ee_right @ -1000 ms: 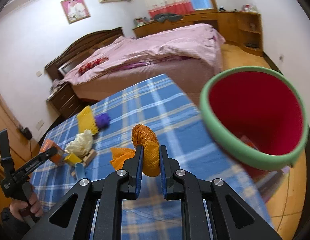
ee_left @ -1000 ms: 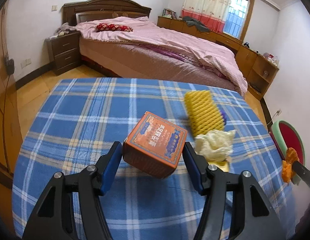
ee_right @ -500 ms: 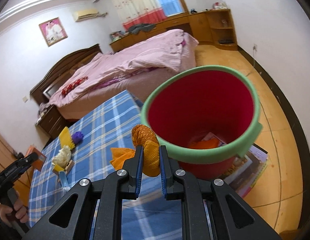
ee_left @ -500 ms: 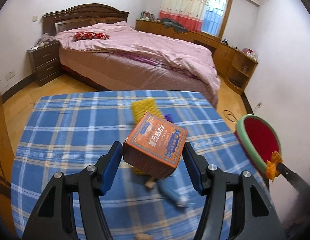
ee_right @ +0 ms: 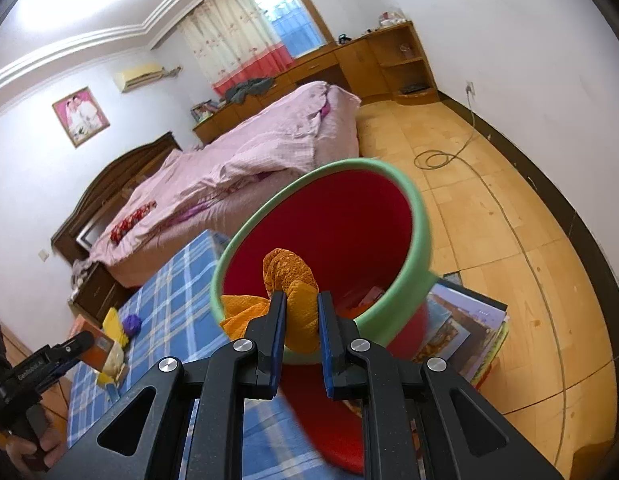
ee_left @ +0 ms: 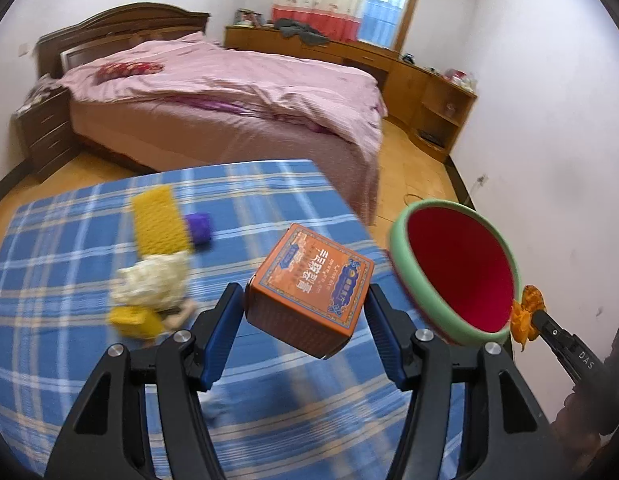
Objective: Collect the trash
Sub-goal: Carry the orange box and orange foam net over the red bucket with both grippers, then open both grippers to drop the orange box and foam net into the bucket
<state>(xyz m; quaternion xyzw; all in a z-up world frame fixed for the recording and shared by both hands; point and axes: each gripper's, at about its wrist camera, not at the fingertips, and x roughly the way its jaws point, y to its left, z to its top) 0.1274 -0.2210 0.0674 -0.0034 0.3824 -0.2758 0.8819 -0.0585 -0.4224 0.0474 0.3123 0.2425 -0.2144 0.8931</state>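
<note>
My left gripper (ee_left: 305, 312) is shut on an orange box (ee_left: 309, 292) and holds it above the blue plaid table (ee_left: 69, 360), near the table's right edge. My right gripper (ee_right: 301, 312) is shut on crumpled orange paper (ee_right: 293, 280) and holds it over the mouth of the red bin with a green rim (ee_right: 349, 216). The bin (ee_left: 461, 268) stands beside the table, with some trash at its bottom. The right gripper with the orange paper (ee_left: 527, 312) shows at the bin's rim in the left wrist view.
On the table lie a yellow foam net (ee_left: 159, 220), a purple object (ee_left: 199, 228), a crumpled white wad (ee_left: 153, 280) and a yellow piece (ee_left: 133, 320). Books (ee_right: 469, 328) lie under the bin. A pink bed (ee_left: 229, 96) stands behind the table.
My right gripper has carried the orange paper from above the table to over the bin's mouth. My left gripper has swung right with the orange box, toward the bin.
</note>
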